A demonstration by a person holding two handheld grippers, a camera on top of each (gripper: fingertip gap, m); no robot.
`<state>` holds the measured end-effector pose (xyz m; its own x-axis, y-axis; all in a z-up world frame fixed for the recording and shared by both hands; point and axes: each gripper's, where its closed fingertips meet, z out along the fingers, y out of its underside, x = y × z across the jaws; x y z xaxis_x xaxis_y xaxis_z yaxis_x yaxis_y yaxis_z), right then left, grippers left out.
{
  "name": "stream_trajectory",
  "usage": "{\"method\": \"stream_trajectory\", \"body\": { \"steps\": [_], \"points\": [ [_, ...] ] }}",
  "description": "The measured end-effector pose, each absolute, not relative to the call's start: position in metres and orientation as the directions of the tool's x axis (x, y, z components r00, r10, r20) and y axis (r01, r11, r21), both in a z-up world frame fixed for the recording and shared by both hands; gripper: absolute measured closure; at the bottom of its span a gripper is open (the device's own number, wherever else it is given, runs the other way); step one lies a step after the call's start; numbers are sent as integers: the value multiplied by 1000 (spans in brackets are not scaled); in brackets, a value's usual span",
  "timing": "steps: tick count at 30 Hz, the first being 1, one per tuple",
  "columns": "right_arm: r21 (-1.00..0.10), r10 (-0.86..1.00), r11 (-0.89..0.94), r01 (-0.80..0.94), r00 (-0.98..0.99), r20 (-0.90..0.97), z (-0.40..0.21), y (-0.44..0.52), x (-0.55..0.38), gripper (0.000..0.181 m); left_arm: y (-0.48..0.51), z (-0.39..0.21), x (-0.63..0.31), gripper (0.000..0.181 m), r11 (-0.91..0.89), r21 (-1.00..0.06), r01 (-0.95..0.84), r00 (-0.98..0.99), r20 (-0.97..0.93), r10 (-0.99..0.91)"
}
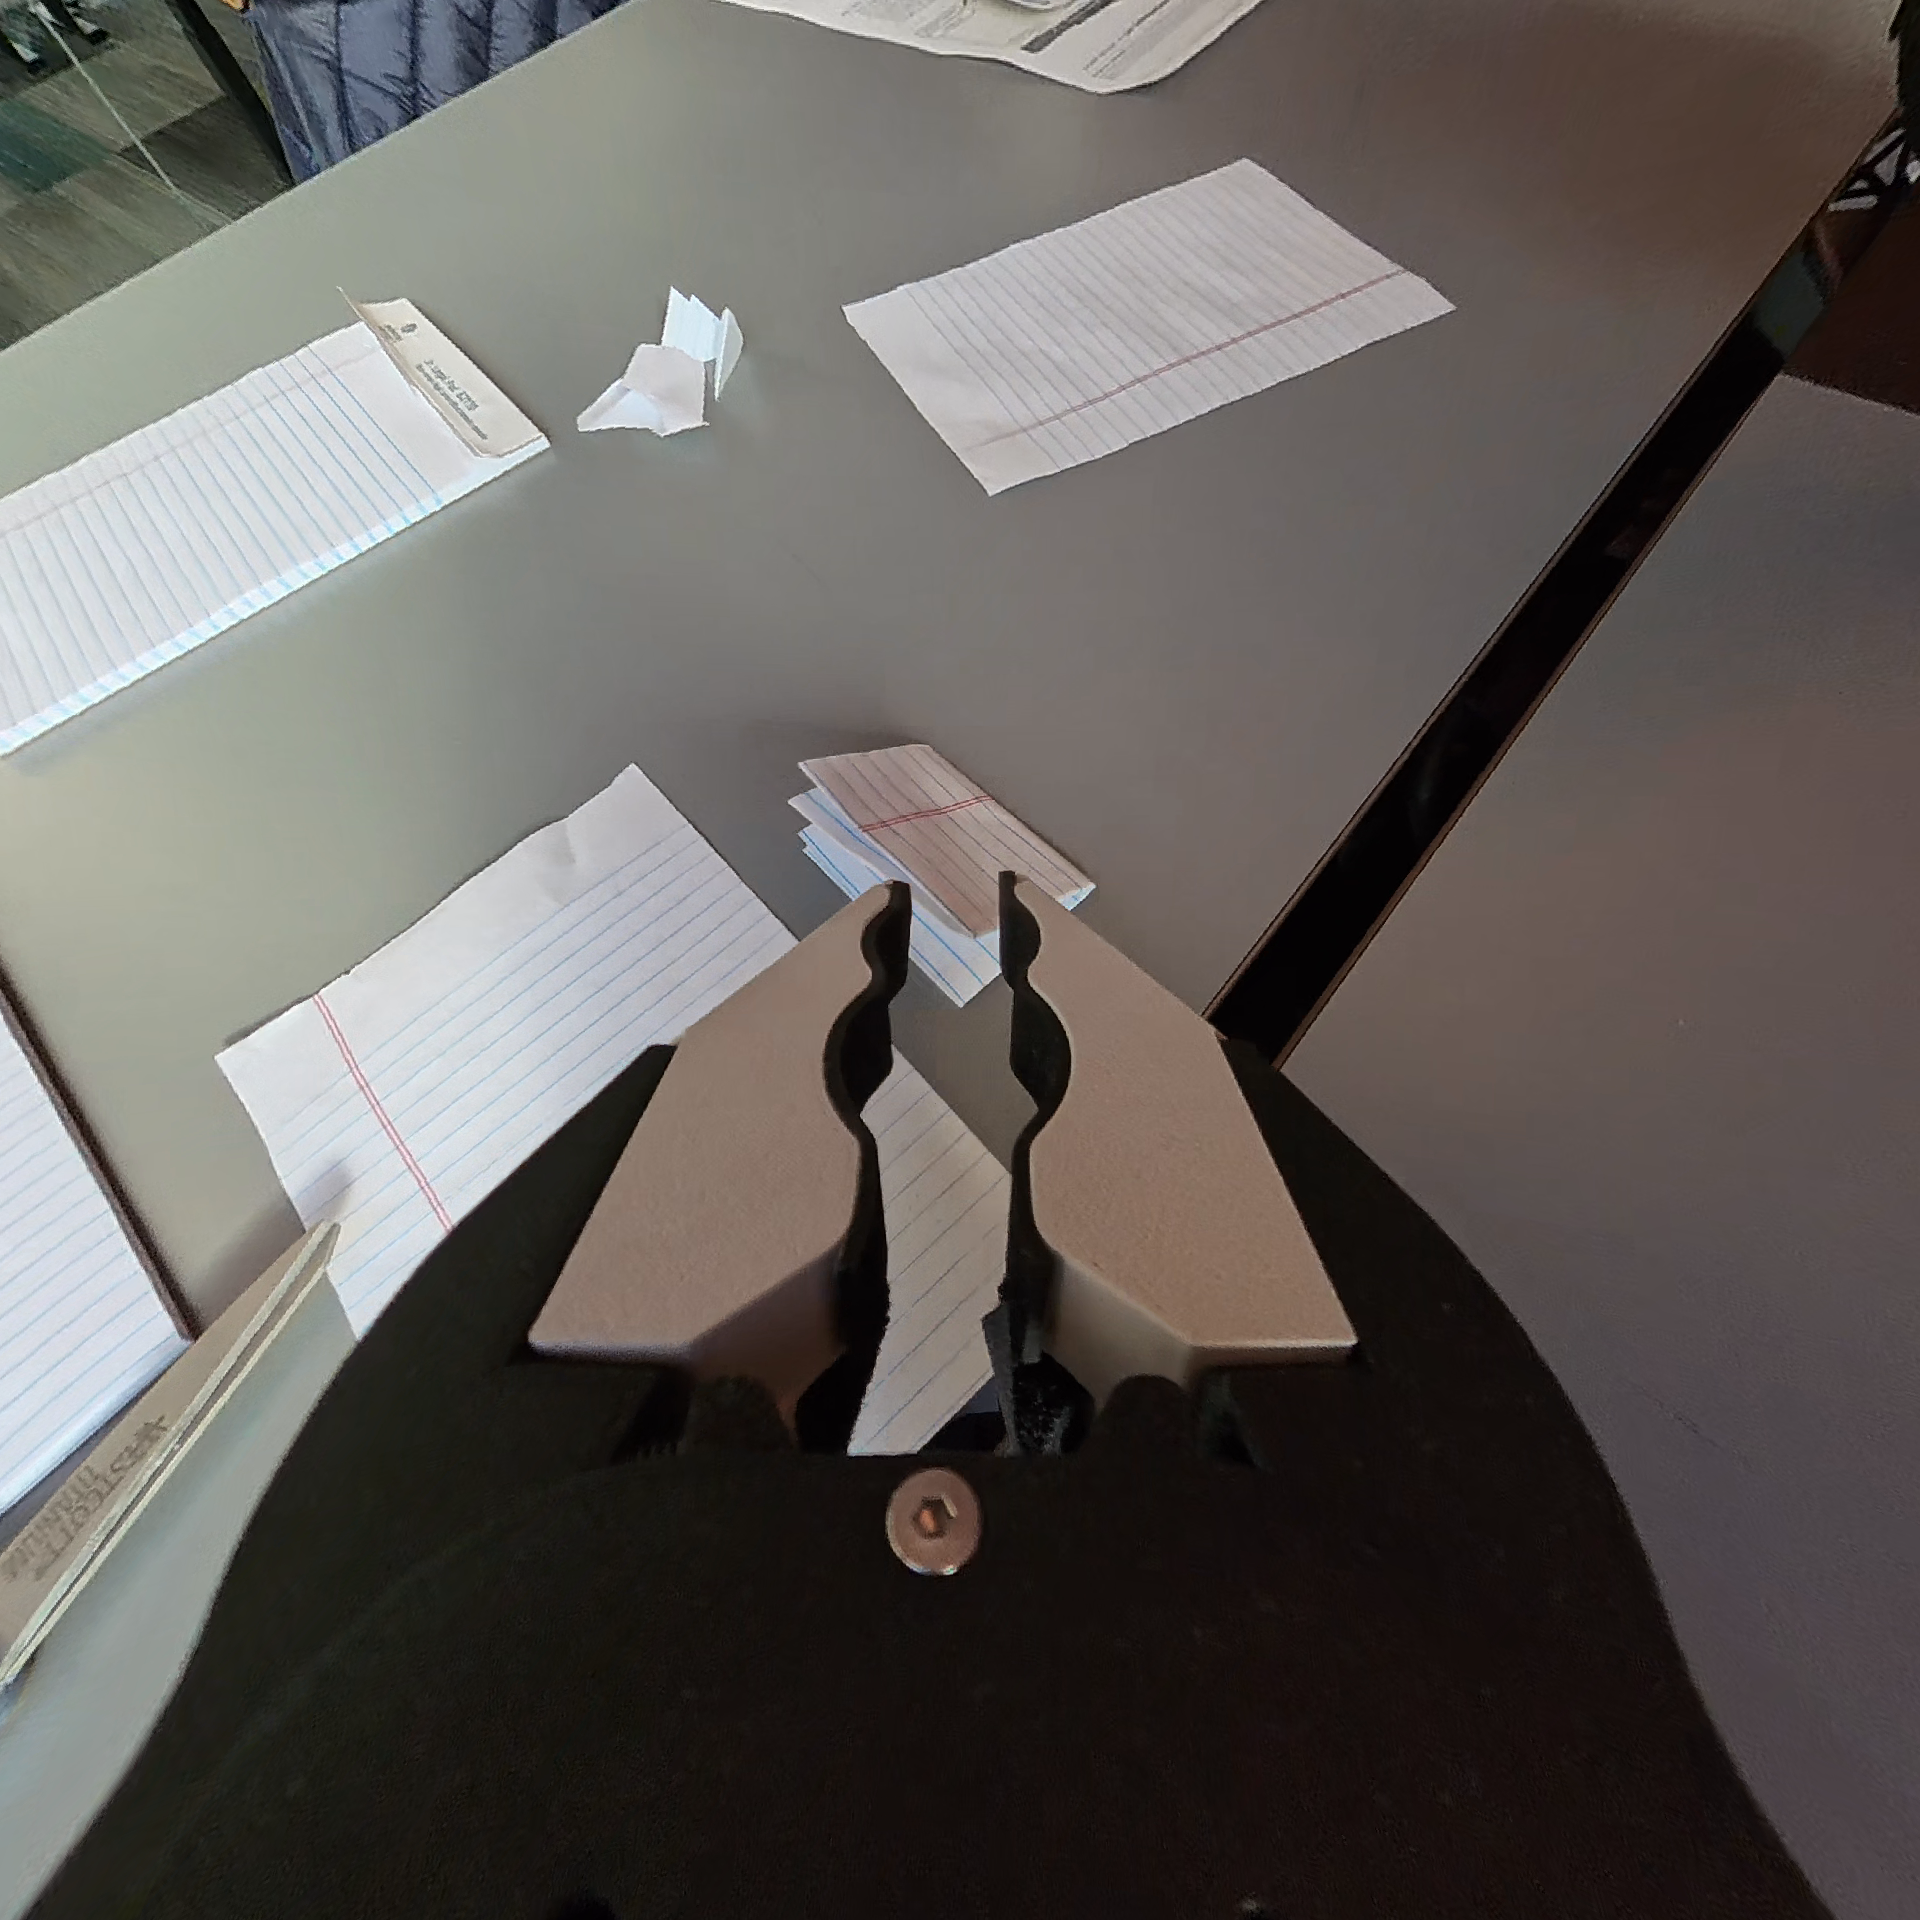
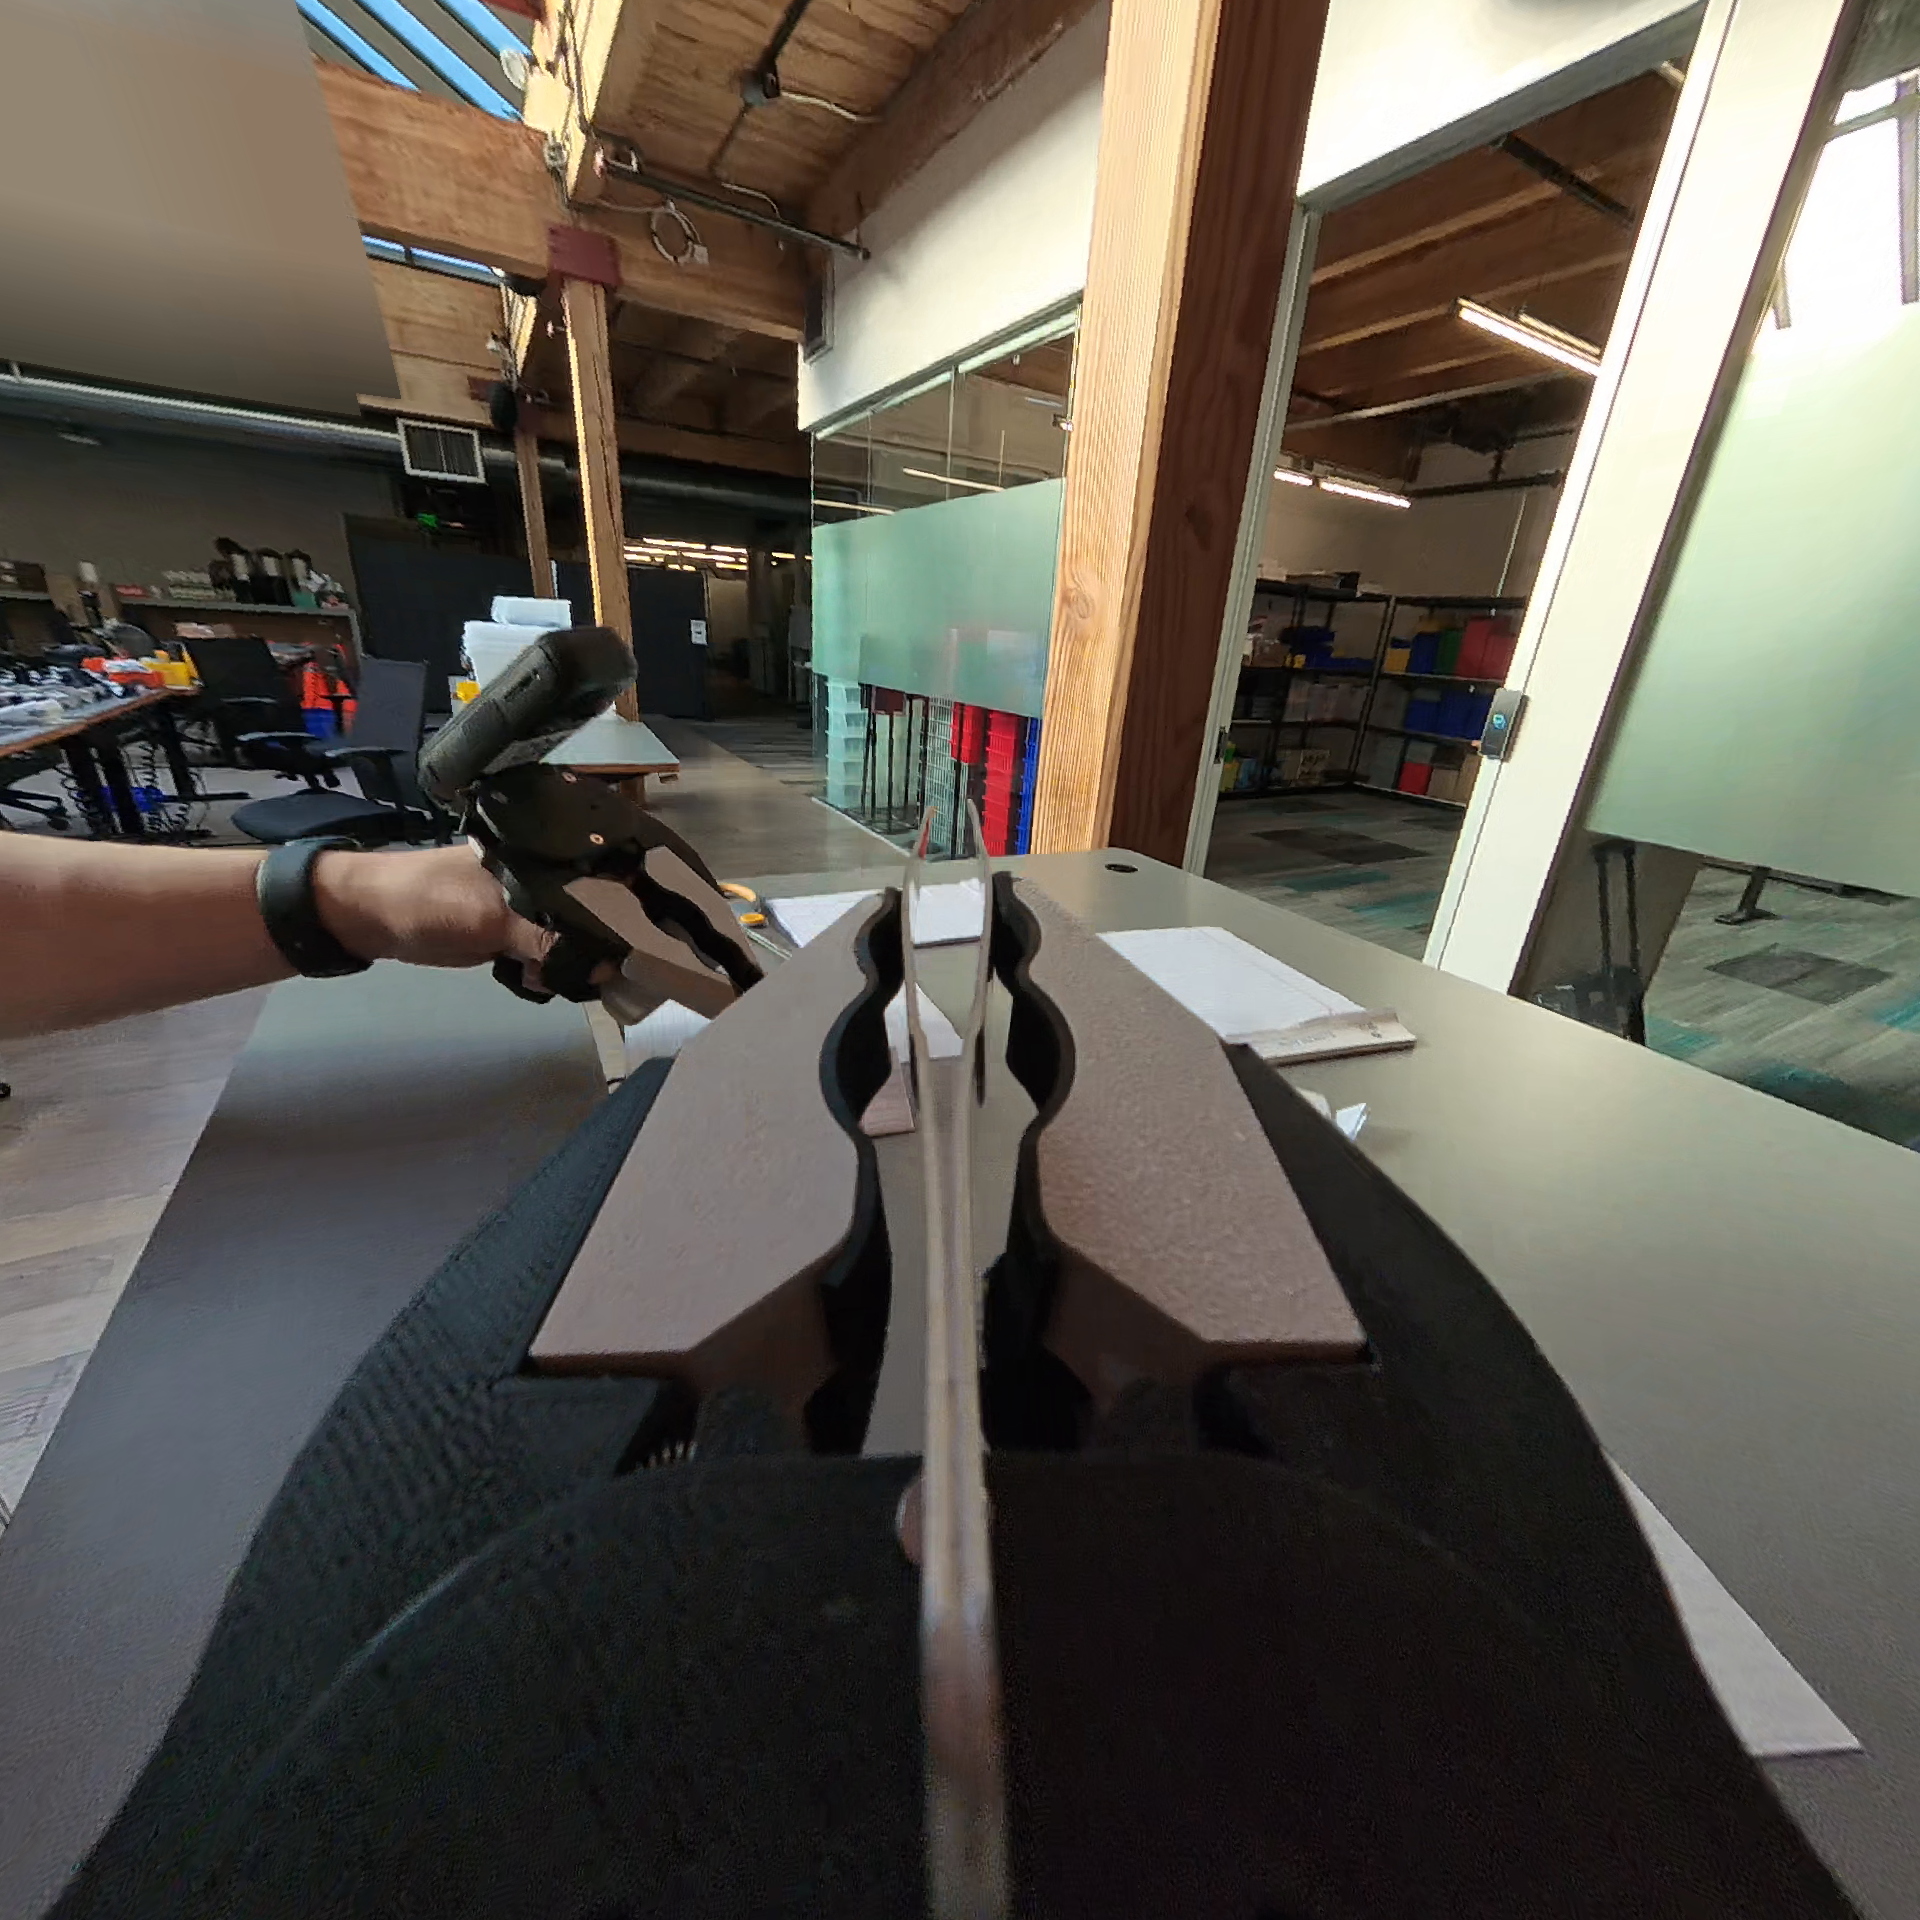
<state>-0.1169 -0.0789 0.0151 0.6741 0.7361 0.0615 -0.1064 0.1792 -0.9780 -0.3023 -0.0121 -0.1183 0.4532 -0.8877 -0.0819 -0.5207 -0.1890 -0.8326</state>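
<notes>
My left gripper (image 1: 956,894) is open by a narrow gap and empty. It hovers over the grey table (image 1: 727,644), above a loose lined sheet (image 1: 499,1029) and just short of a small stack of folded lined paper (image 1: 935,831). My right gripper (image 2: 945,894) also has its fingers a narrow gap apart. Metal scissors (image 2: 951,1247) run forward along its middle, above the body, with the blade tips slightly parted; what holds the handles is hidden. The blades also show in the left wrist view (image 1: 177,1423) at the lower left. A hand (image 2: 436,914) holds the left gripper (image 2: 727,992) to the right gripper's left.
A lined notepad (image 1: 208,520) lies at the left, crumpled paper scraps (image 1: 665,374) behind, another lined sheet (image 1: 1143,322) at the far right and printed pages (image 1: 1039,31) at the far edge. A dark gap (image 1: 1507,675) divides two tabletops. A wooden post (image 2: 1174,416) stands beyond. The left gripper's tips are roughly 25 cm from the right gripper's.
</notes>
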Motion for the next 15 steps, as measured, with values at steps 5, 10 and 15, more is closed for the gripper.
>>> {"method": "stream_trajectory", "body": {
  "steps": [5, 10, 15],
  "points": [
    [-989, 730, 122, -88, 683, 30, -11, -90, -110, 164, -15, -125, -315, 157, -354, -792, -498, 501, 71, -863],
    [-998, 732, 65, -8, 680, 42, -38, -106, -122, 164, -3, -115, -314, 150, -288, -780, -556, 420, 34, -907],
    [-985, 756, 55, 163, 638, 148, -56, -121, -169, 164, -32, -107, -295, 128, 255, -610, -750, -65, -315, -947]
  ]
}}
